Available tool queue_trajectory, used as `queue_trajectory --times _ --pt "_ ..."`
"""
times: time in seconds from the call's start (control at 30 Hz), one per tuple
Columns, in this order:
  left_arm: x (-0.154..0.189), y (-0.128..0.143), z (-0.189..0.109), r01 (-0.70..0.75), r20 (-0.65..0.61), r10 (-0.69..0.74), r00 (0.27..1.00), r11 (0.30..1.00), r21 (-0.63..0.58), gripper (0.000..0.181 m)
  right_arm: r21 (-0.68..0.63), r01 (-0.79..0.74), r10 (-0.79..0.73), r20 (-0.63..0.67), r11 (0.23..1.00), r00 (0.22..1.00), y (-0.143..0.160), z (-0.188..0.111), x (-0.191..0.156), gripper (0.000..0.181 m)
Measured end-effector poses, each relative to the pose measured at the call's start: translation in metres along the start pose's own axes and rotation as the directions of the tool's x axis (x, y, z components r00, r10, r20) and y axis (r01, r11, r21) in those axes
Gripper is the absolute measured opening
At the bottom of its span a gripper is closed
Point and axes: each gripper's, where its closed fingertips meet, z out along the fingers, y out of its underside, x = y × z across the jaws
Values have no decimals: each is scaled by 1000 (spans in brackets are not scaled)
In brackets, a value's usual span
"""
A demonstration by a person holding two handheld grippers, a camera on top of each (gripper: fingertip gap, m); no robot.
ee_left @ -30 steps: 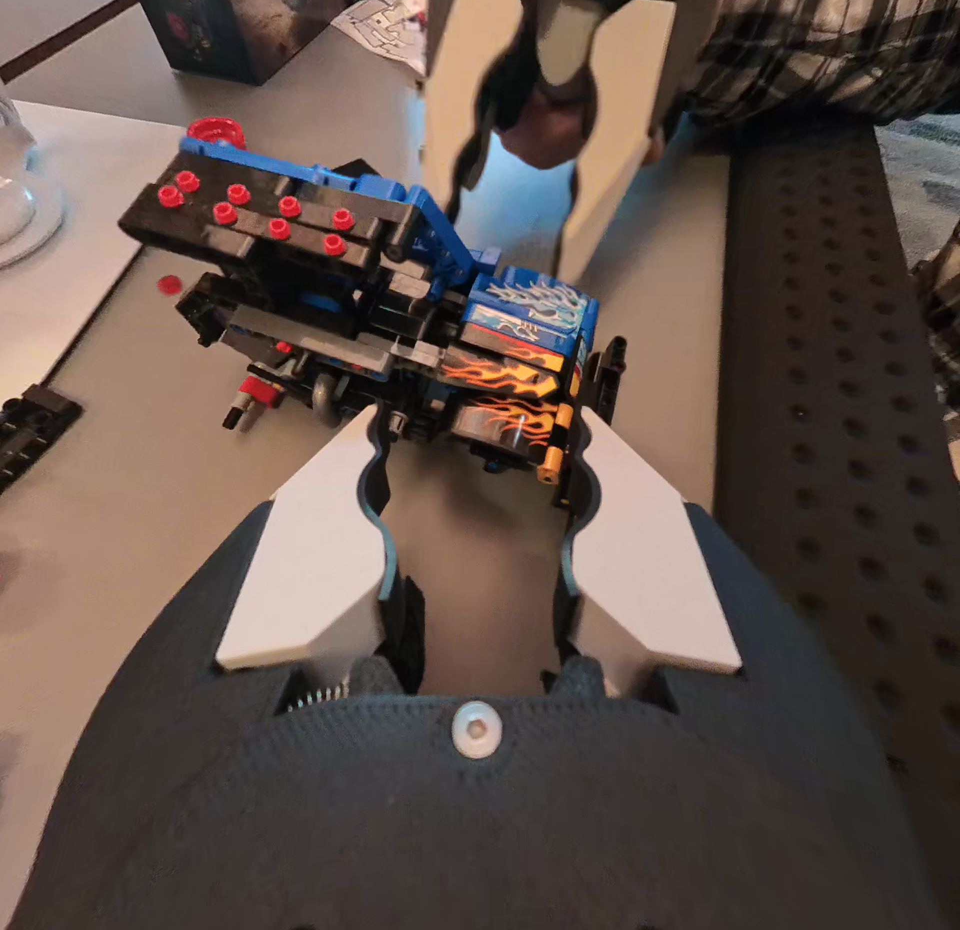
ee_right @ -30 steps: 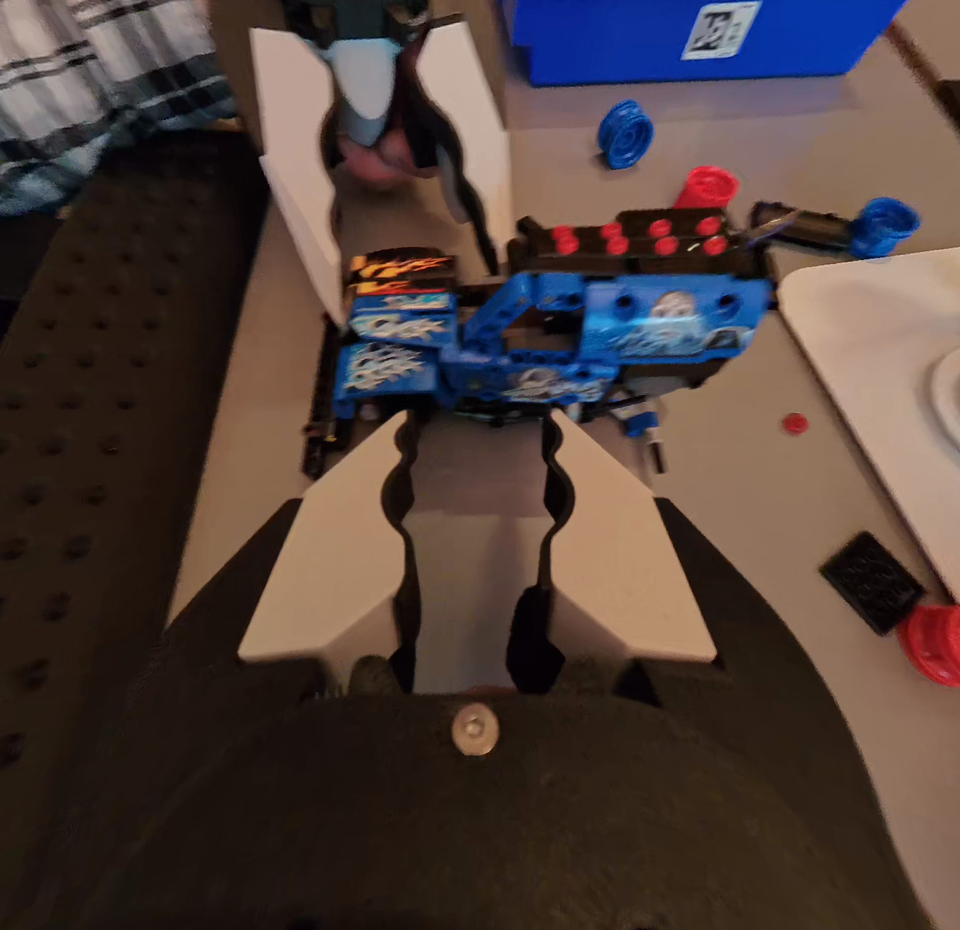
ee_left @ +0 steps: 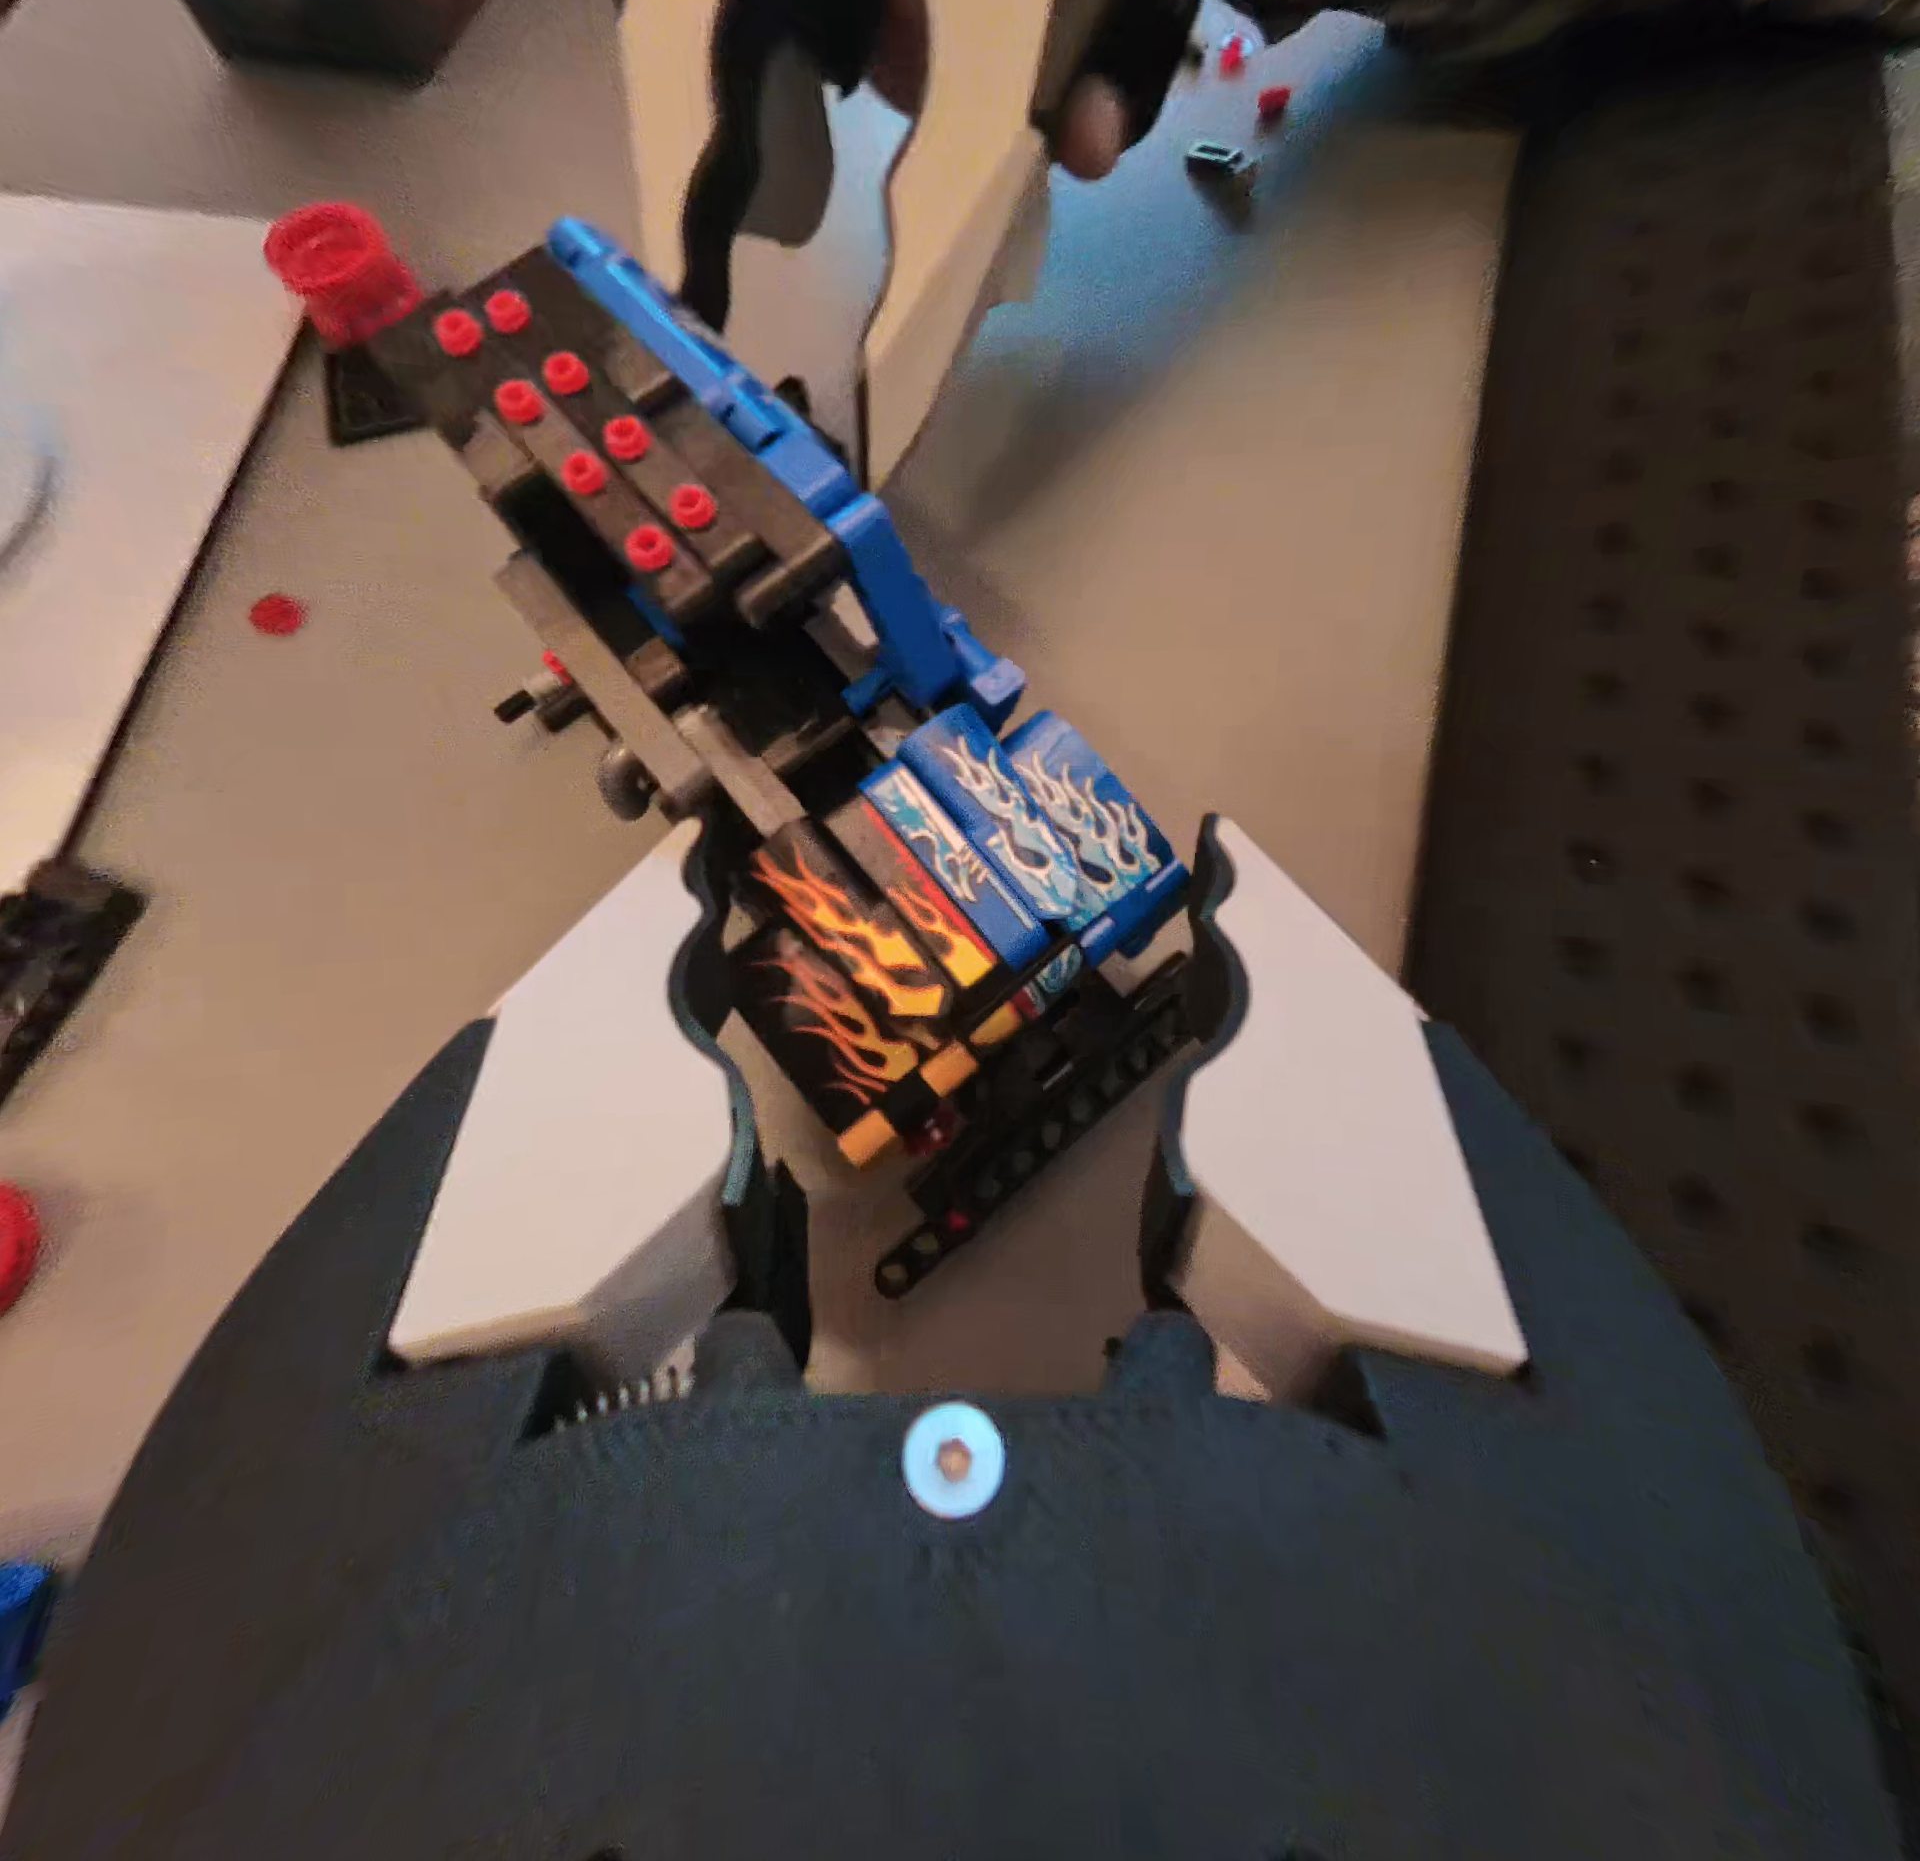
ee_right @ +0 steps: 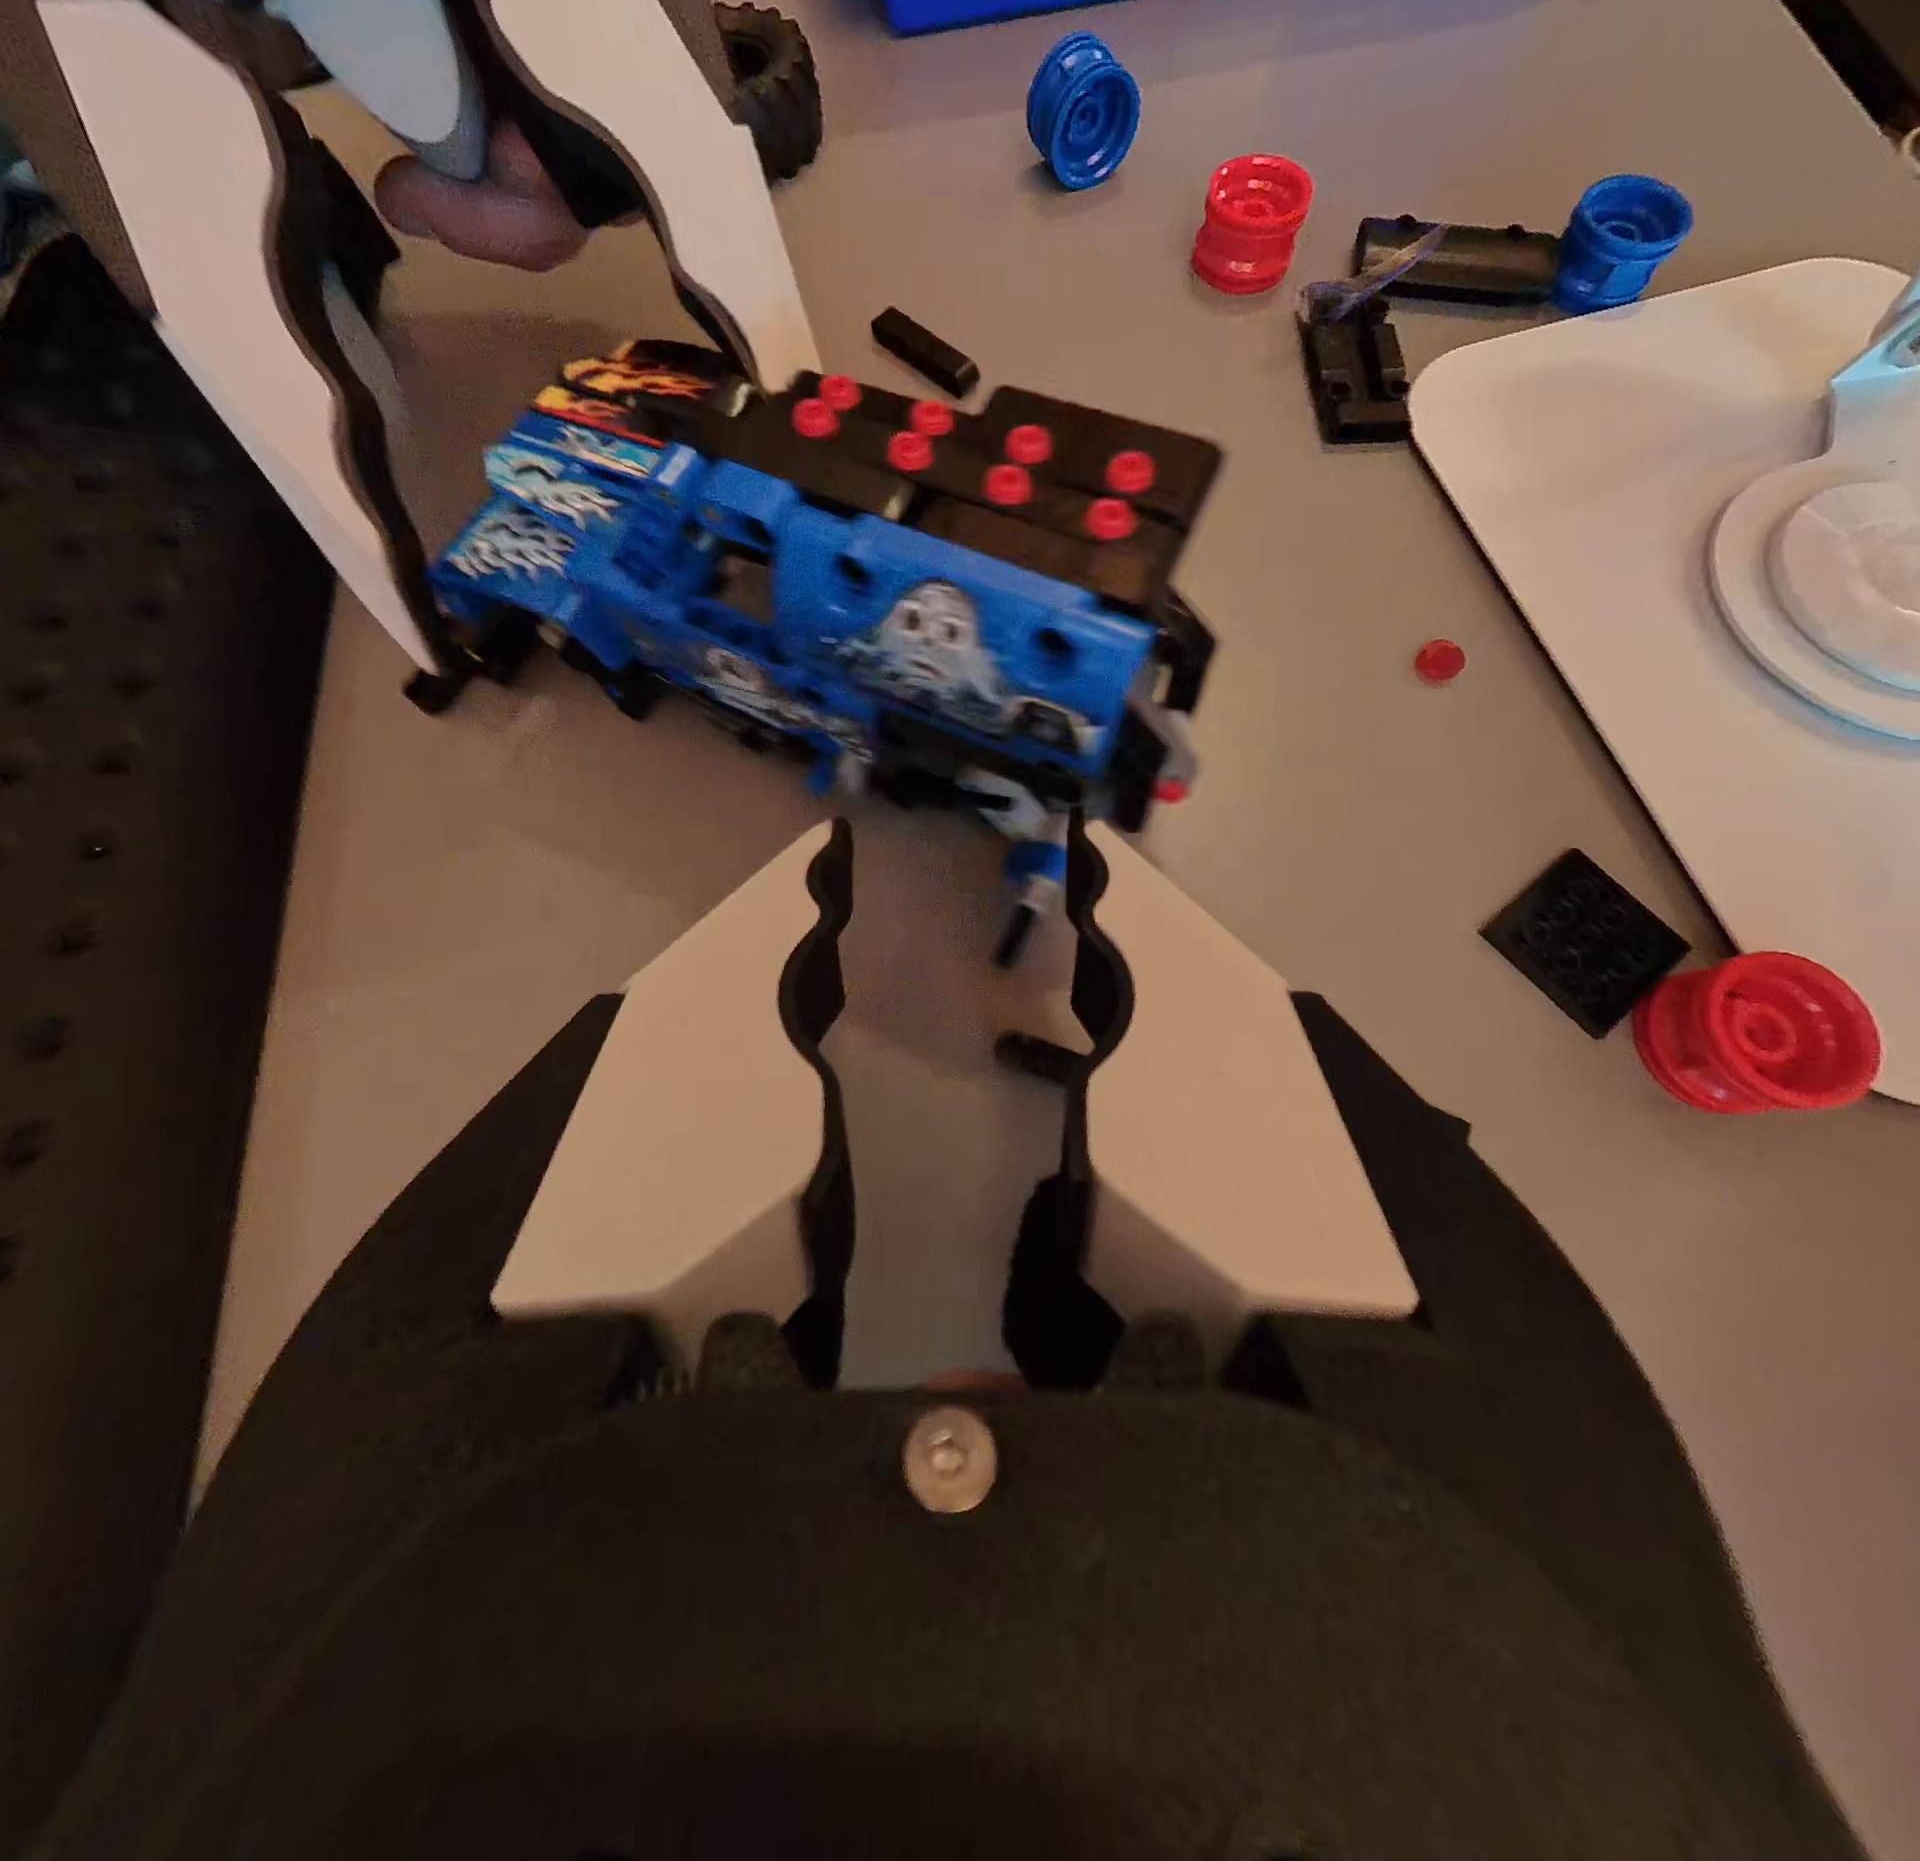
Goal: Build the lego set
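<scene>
Truck body (ee_left: 831,731) mostly built: black deck with red studs, blue side panels, flame-stickered hood all seated, and it sits on the grey table (ee_left: 1195,564) dead centre of my left wrist view. My left gripper (ee_left: 951,964) straddles the hood end, jaws spread wide on either side of it; the pads look to be touching or just beside the hood, so I can't tell if it's a real clamp or just bracing. My right gripper (ee_right: 956,855) hangs just short of the blue side, jaws apart and empty, with a small axle stub (ee_right: 1029,892) sticking out between the tips. What's left, as I read it: wheels. No rims on the body yet. In the right wrist view, one blue rim (ee_right: 1081,112) lies at 12 o'clock, a red rim (ee_right: 1252,224) and second blue rim (ee_right: 1621,242) at 1, another red rim (ee_right: 1761,1032) at 3, a black tyre (ee_right: 774,81) at 12. Loose black plates (ee_right: 1584,941) and a stray red stud (ee_right: 1439,660) also unplaced. I'd call it past halfway, with the running gear outstanding.
</scene>
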Motion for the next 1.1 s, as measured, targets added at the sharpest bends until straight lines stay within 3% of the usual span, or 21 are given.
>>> queue_trajectory --times 0.1,0.2,0.33,0.47,0.63,0.7,0.77,0.87,1.1 --pt "-16 6 -16 46 76 -44 996 999 -23 101 -3 -27 27 3 1000 1000 5 -4 6 42" --pt "-18 6 -27 98 165 -95 982 995 -14 99 -34 -46 46 3 998 999 15 0 12 43" --pt "-17 26 -22 163 298 -126 946 981 -105 93 -85 -8 10 21 996 1000 24 10 5 43" --pt "-16 28 -22 126 278 -98 956 988 -85 87 -134 53 -48 40 989 998 30 23 -11 39" --pt "-30 34 -26 108 213 -93 973 992 -61 86 -171 106 -93 83 980 992 33 21 -24 48" --pt "-37 39 -31 126 211 -112 971 990 -56 85 -185 98 -79 108 978 991 35 18 -27 40" --pt "-44 50 -33 136 258 -105 961 985 -107 91 -184 124 -97 149 975 984 36 17 -35 30" --pt "-43 57 -33 156 293 -114 949 980 -123 89 -201 143 -111 164 969 980 38 16 -40 31" --pt "-42 49 -40 155 445 -138 885 988 0 87 -216 145 -110 163 966 980 42 10 -34 33"
